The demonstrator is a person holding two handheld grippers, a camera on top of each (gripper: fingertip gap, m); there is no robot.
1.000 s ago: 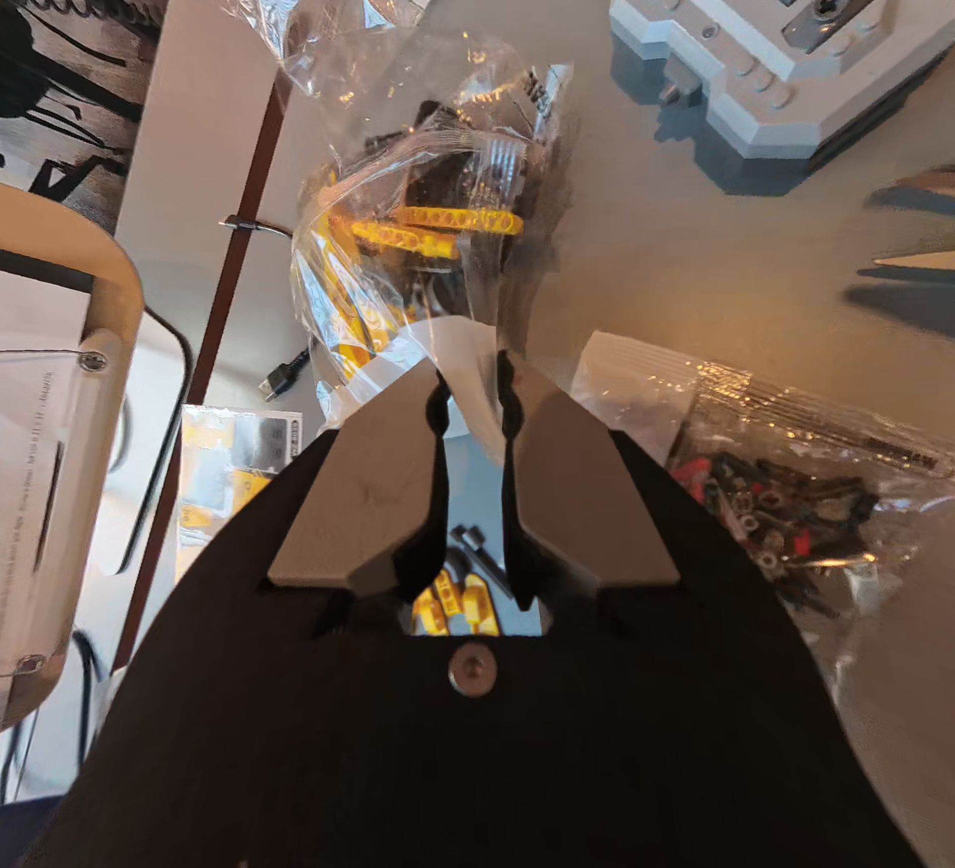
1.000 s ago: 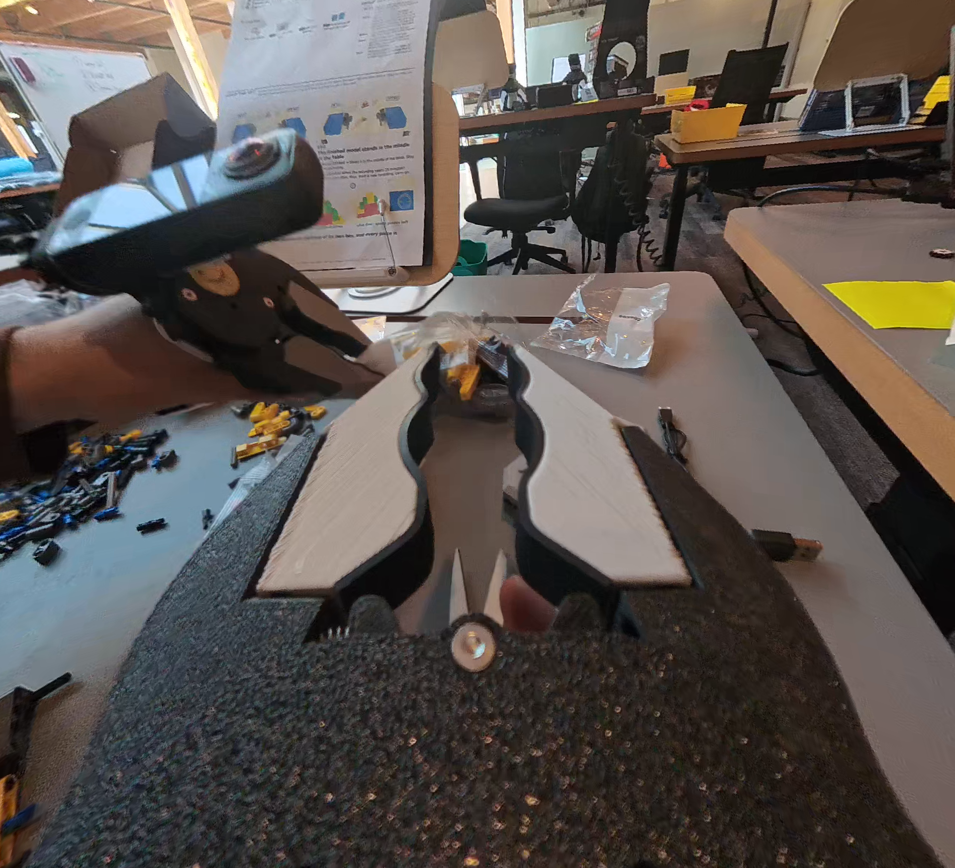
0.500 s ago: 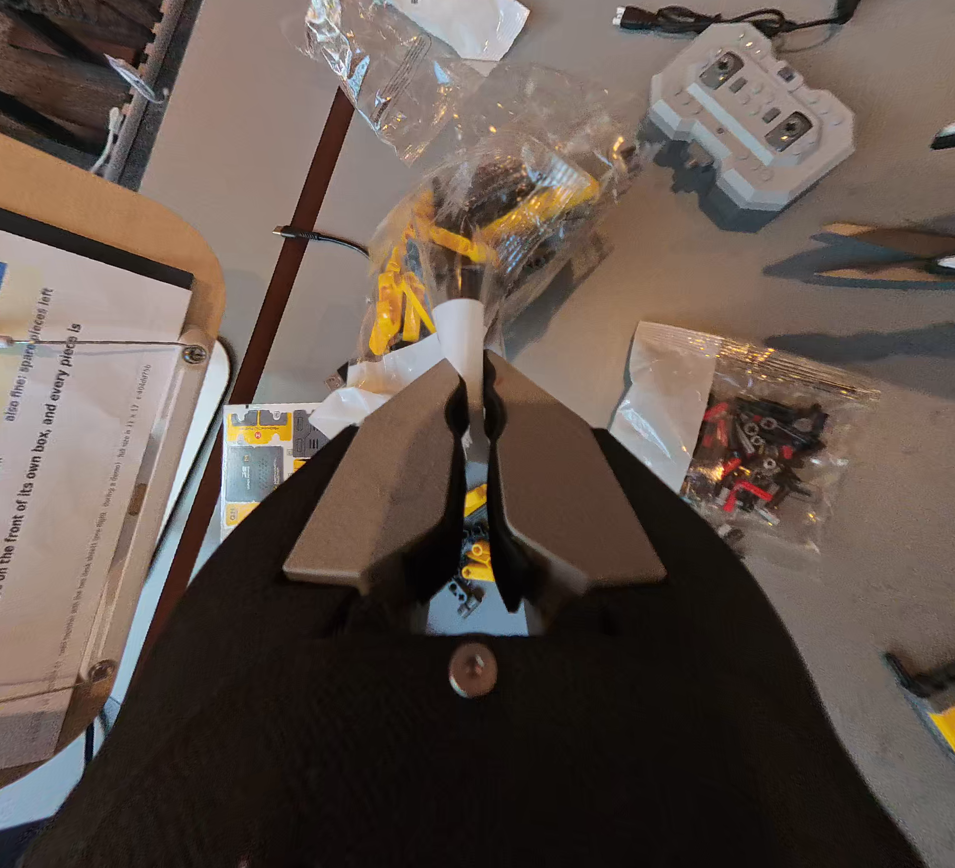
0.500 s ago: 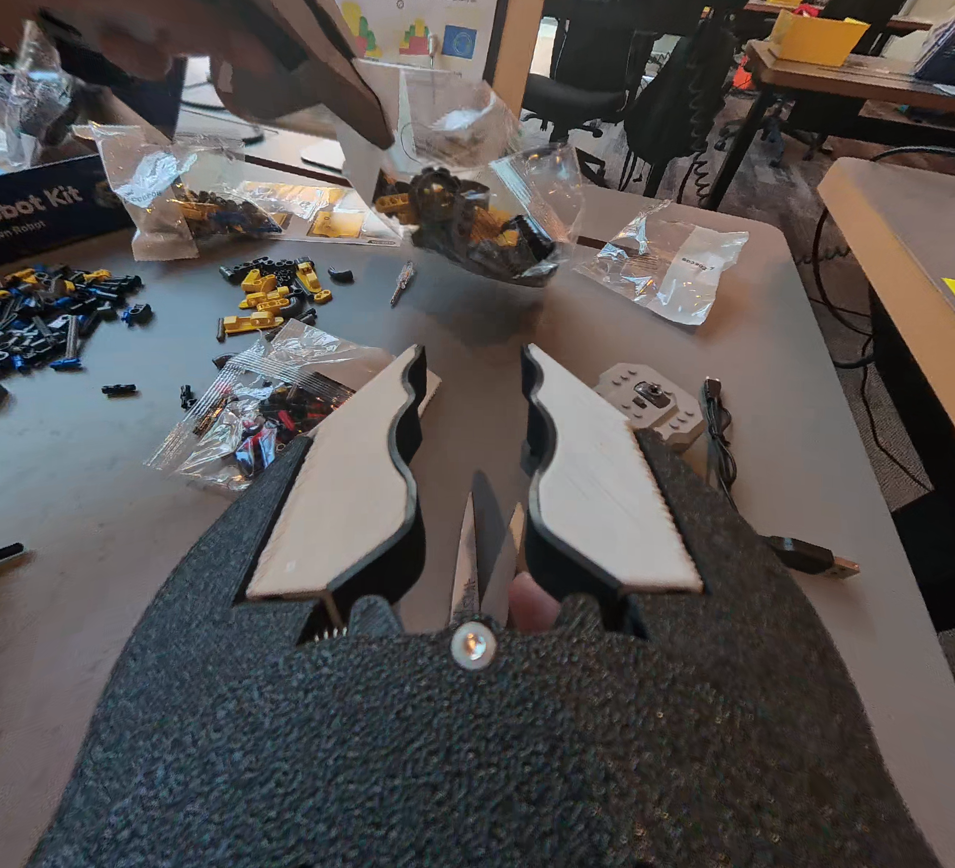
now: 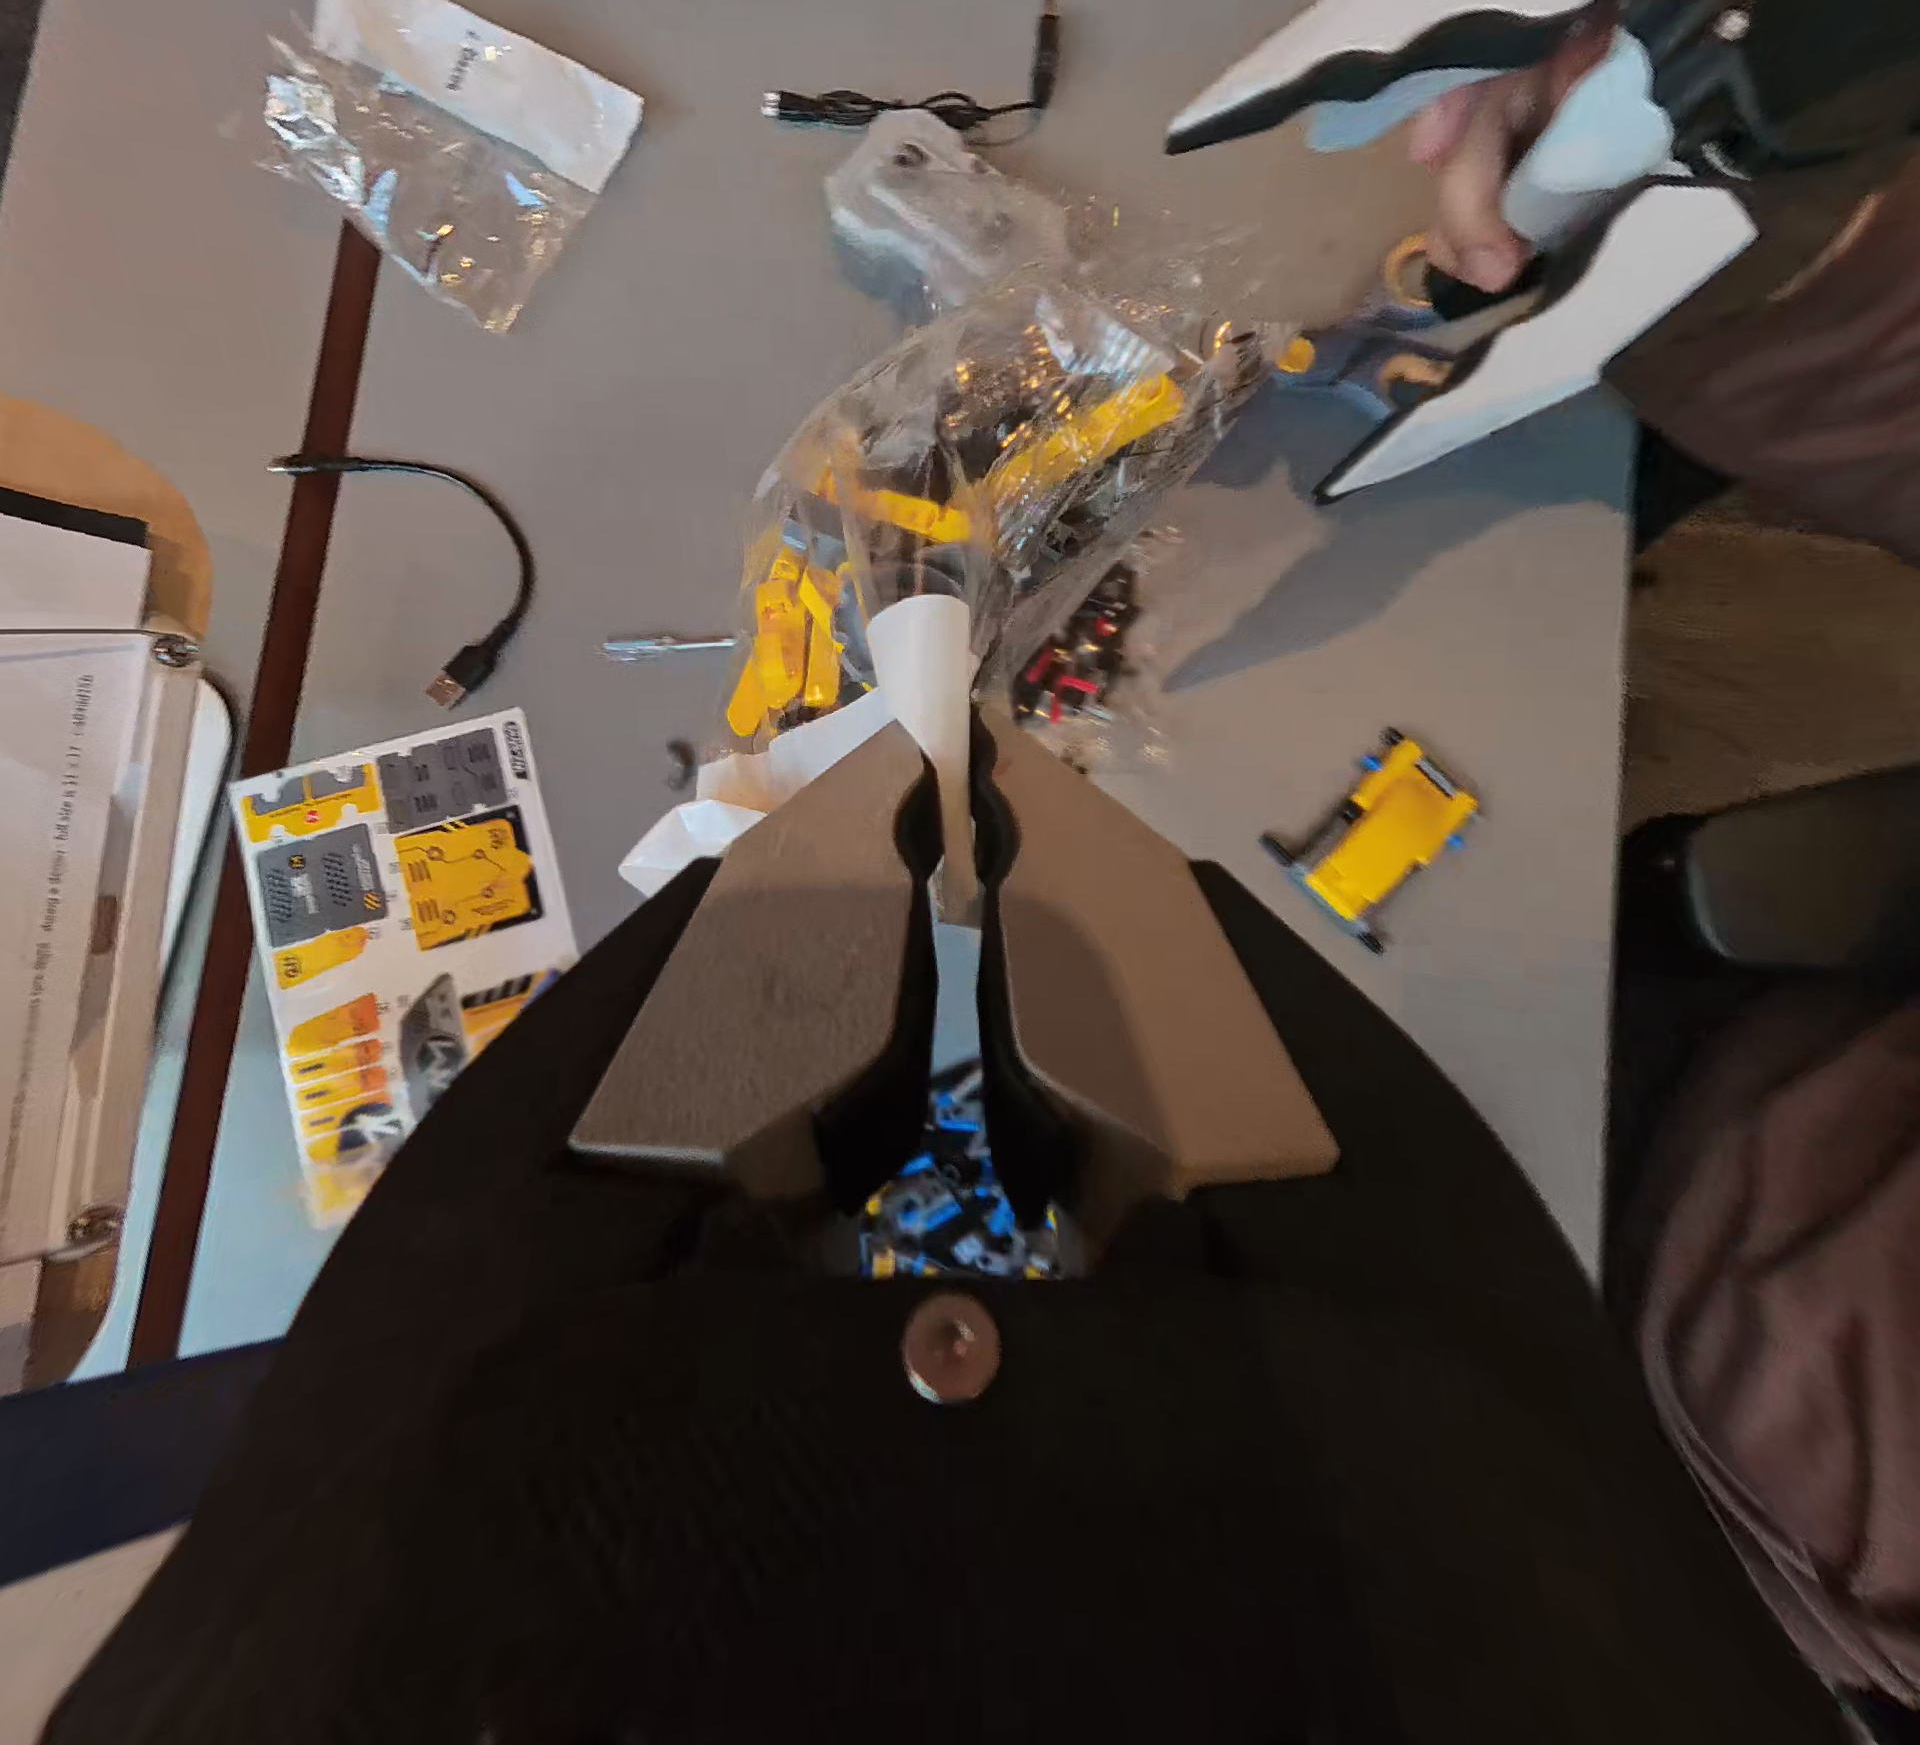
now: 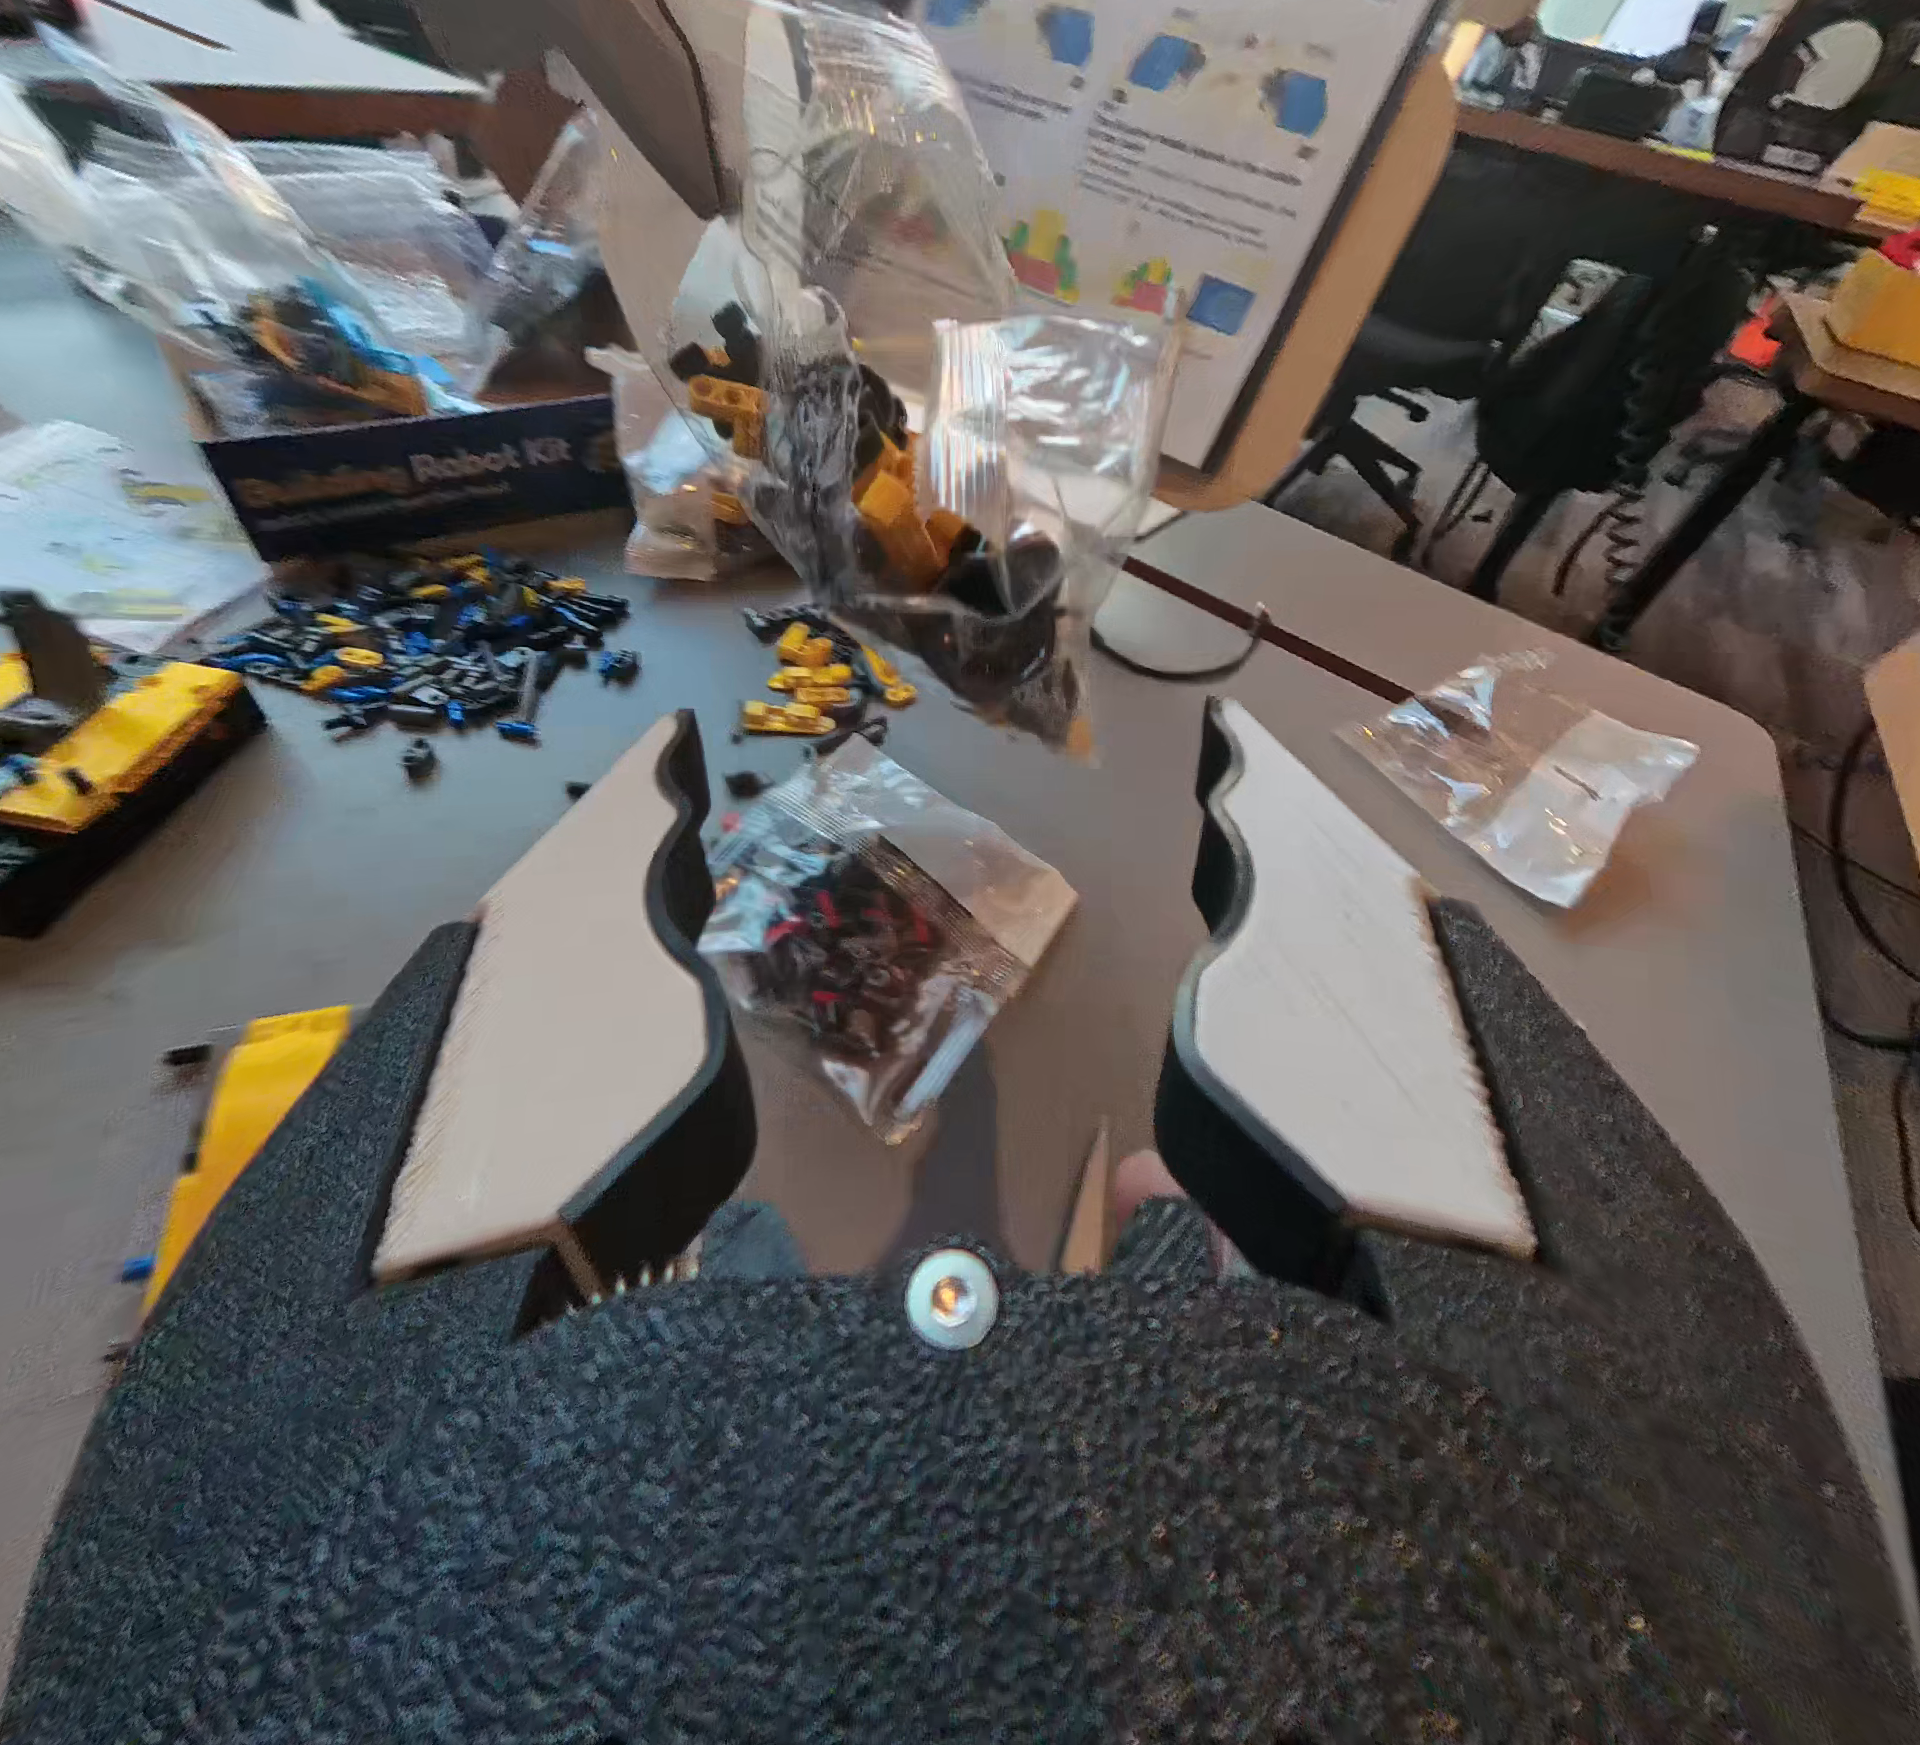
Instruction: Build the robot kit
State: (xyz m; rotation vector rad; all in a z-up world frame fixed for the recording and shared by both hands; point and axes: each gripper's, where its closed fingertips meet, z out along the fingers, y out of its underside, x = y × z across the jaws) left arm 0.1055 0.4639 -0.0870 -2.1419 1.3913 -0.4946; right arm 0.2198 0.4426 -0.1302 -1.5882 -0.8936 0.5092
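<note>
Plastic: a clear bag of yellow and black parts hangs in the air above the tabletop, pinched at its white top edge.
Left gripper: left gripper is clamped on the bag's white edge, jaws nearly together with only the plastic between them.
Right gripper: right gripper has its jaws spread wide and holds nothing; it sits low over a small bag of black and red parts lying flat.
Scissors: blade tips show under the right gripper, beside a fingertip; how they are held I cannot tell.
Edges: tabletop's far edge and rounded corner lie behind an empty bag; its right edge runs close past a yellow block.
Open room: bare grey tabletop around the empty bag, and between the hanging bag and the right gripper's tips.
Crowded side: loose blue, black and yellow parts, a dark kit box and a part-built yellow model fill the left.
Also lying: a sticker sheet, a short black cable and a grey hub, half hidden by the bag.
Room: a printed sheet on a stand at the tabletop's back; desks and office chairs beyond.
</note>
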